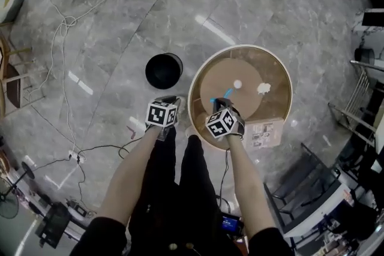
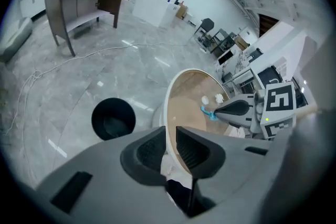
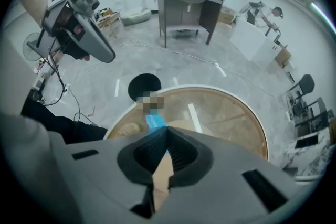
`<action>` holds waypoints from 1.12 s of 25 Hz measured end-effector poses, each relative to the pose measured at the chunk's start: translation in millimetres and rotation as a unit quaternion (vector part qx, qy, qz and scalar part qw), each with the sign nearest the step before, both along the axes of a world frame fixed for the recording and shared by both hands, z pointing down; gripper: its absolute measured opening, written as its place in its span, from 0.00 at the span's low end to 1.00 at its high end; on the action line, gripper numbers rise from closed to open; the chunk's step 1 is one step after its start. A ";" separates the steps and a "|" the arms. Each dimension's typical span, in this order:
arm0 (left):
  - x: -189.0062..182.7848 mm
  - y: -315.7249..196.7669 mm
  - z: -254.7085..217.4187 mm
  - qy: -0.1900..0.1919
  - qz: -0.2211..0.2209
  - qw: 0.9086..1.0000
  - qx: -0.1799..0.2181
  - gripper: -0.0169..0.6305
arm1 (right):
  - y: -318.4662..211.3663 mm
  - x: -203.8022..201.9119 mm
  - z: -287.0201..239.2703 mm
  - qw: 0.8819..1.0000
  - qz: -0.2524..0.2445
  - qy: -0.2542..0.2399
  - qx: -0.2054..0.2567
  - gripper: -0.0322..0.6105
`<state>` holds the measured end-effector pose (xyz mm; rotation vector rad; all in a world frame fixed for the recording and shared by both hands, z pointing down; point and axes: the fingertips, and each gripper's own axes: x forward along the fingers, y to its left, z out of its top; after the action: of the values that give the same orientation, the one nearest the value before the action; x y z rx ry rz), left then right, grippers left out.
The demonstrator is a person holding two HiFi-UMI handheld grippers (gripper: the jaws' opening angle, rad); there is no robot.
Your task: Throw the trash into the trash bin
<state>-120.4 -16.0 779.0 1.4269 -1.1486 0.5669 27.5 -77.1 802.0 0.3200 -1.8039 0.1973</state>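
The right tool (image 3: pixel 167 132) grips a blue scrap (image 3: pixel 154 122), not yet in the bin (image 1: pixel 163 70); two white wads (image 1: pixel 263 88) lie on the bench (image 1: pixel 246 66); the left tool (image 2: pixel 170 134) is slightly open and empty.

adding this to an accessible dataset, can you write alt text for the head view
The right gripper pinches a blue scrap over a round table where two white crumpled scraps lie. The left gripper hangs beside the table's edge, and a black bin stands on the floor nearby.
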 end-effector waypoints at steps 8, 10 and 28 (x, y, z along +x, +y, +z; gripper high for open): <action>-112.0 43.2 -5.8 -0.026 -0.117 0.993 -0.002 0.12 | 35.0 -146.8 -18.4 0.993 -0.111 -0.046 -0.002 0.05; -134.3 55.0 -5.1 -0.030 -0.148 0.988 -0.004 0.12 | 41.1 -178.9 -19.3 0.989 -0.137 -0.056 -0.004 0.06; -167.7 87.9 -7.4 -0.034 -0.183 0.982 0.014 0.12 | 51.9 -275.3 -27.4 0.981 -0.160 -0.103 -0.027 0.22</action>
<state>-288.0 71.9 771.6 1.1864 -1.4375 0.3424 -247.8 -25.3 774.6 -0.0334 -2.0214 0.0537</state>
